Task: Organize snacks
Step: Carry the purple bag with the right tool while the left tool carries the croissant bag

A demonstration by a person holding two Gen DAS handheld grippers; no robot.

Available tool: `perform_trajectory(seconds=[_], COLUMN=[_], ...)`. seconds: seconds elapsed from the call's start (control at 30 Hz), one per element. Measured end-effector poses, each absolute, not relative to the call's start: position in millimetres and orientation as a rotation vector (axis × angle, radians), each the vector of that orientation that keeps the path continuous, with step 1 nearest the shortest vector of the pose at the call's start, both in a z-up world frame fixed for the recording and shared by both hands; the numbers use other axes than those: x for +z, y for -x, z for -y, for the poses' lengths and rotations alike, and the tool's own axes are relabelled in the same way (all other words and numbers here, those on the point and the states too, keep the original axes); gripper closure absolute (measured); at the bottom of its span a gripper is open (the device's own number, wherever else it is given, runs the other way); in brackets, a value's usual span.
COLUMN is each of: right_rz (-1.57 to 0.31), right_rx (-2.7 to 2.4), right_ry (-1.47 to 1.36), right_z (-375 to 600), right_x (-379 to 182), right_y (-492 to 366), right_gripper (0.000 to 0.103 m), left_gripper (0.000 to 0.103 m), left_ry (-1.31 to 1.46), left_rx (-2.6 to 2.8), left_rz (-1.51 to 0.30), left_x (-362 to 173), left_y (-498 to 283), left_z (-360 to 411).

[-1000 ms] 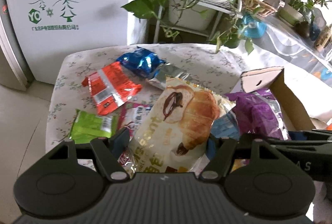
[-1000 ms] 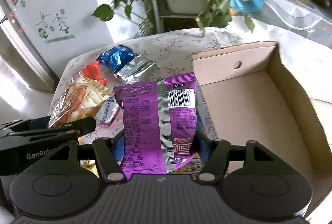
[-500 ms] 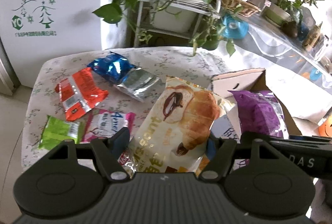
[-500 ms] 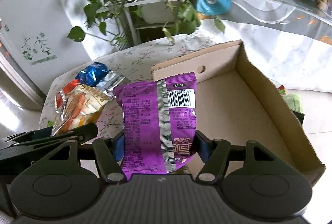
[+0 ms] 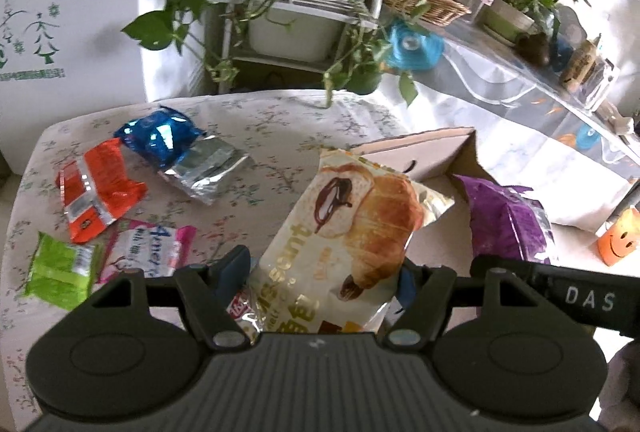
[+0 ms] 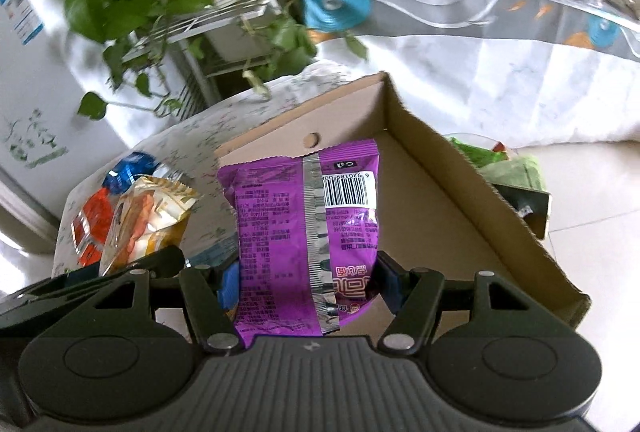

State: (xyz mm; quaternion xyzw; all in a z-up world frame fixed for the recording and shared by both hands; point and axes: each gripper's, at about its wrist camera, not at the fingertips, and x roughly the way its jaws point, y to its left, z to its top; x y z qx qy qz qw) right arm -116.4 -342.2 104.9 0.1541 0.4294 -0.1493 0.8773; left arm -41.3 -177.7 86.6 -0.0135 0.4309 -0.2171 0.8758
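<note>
My left gripper (image 5: 320, 272) is shut on a cream croissant packet (image 5: 352, 244) and holds it above the table near the box's left wall. My right gripper (image 6: 308, 272) is shut on a purple snack packet (image 6: 304, 232) and holds it over the open cardboard box (image 6: 460, 199). The purple packet also shows in the left wrist view (image 5: 504, 224), and the croissant packet in the right wrist view (image 6: 148, 220). On the floral tablecloth (image 5: 280, 135) lie a blue packet (image 5: 160, 131), a silver packet (image 5: 204, 167), an orange packet (image 5: 96, 187), a pink packet (image 5: 144, 244) and a green packet (image 5: 60, 268).
A white fridge (image 5: 60, 11) stands behind the table at the left. A plant shelf (image 5: 288, 11) with trailing leaves stands behind it. A cloth-covered counter (image 5: 520, 103) with pots and a basket runs at the right. Tiled floor (image 6: 592, 199) lies beyond the box.
Both grippers have moved to the right with their packets. The purple packet now hangs over the box's inside, and the croissant packet has come close to the box's left wall.
</note>
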Motion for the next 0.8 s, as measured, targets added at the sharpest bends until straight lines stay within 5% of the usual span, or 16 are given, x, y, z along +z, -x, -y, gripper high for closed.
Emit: perform_trajectory(seconds=[0.8], right_rz=[-0.833], right_rx=[-0.580], right_ry=[-0.666], right_z=[406.1], right_x=[99.0], right_y=[140.2], right_gripper=[0.030], left_gripper=[0.029], left_ry=[0.059], left_rx=[-0.653], left_rz=[-0.928], left_x=[71.5], left_y=[52.9], left_z=[250.6])
